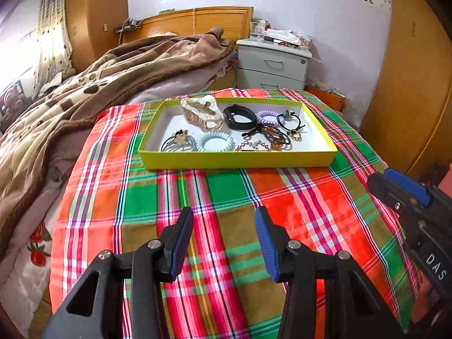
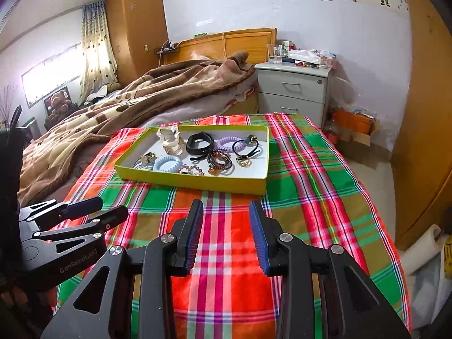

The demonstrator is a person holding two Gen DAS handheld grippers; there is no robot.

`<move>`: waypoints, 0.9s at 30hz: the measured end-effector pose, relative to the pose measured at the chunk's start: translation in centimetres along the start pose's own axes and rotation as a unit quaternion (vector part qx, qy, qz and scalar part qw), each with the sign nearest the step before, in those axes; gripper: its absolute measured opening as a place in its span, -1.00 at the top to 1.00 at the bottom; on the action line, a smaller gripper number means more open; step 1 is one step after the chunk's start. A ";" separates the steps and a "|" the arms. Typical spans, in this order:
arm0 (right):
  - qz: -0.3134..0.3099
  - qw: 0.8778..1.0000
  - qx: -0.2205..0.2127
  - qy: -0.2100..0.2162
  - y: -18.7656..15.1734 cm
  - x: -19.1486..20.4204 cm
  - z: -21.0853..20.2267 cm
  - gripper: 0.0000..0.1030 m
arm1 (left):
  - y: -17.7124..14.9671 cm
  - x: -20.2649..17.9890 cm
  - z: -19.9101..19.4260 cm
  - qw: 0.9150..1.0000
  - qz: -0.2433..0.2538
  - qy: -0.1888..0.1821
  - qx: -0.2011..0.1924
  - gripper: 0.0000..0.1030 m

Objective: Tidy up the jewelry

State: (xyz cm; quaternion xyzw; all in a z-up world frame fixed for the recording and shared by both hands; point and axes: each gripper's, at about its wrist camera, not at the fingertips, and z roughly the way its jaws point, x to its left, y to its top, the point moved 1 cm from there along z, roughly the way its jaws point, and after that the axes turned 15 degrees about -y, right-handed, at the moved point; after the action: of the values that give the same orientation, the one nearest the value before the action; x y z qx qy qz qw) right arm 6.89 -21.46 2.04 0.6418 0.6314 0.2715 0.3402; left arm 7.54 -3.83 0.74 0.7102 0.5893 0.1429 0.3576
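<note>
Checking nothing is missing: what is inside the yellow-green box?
The yellow-green box holds a cream claw clip, black band, blue coil tie, purple coil tie and beaded bracelets. Anything beneath that pile is hidden.

A shallow yellow-green tray (image 1: 237, 159) with a white floor lies flat on the plaid-covered surface (image 1: 226, 197), holding the jewelry: a pearly hair claw clip (image 1: 202, 111), a black band (image 1: 238, 117), a lilac coil tie (image 1: 267, 116), a pale blue coil tie (image 1: 215, 141), beaded bracelets (image 1: 275, 137) and a black elastic (image 1: 289, 120).
</note>
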 end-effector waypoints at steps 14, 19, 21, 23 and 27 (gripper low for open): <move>0.008 1.000 -0.001 0.002 -0.8 0.3 -0.6 0.32 | -0.9 -0.4 -0.5 1.000 -0.010 0.006 -0.006 0.09; 0.009 1.000 -0.001 0.004 -0.9 0.3 -0.5 0.32 | -1.1 -0.5 -0.6 1.000 -0.012 0.007 -0.010 0.09; 0.008 1.000 -0.002 0.005 -0.9 0.4 -0.6 0.32 | -1.1 -0.4 -0.6 1.000 -0.014 0.007 -0.010 0.09; 0.007 1.000 -0.001 0.006 -1.0 0.6 -0.6 0.32 | -1.1 -0.4 -0.7 1.000 -0.017 0.008 -0.010 0.09; 0.007 1.000 -0.002 0.007 -1.0 0.7 -0.6 0.32 | -1.1 -0.2 -1.0 1.000 -0.022 0.008 -0.016 0.09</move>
State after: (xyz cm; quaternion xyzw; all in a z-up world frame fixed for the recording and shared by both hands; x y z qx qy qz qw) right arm 5.80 -20.70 1.56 0.6440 0.6285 0.2795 0.3348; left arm 6.07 -3.67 0.76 0.6905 0.6051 0.1504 0.3667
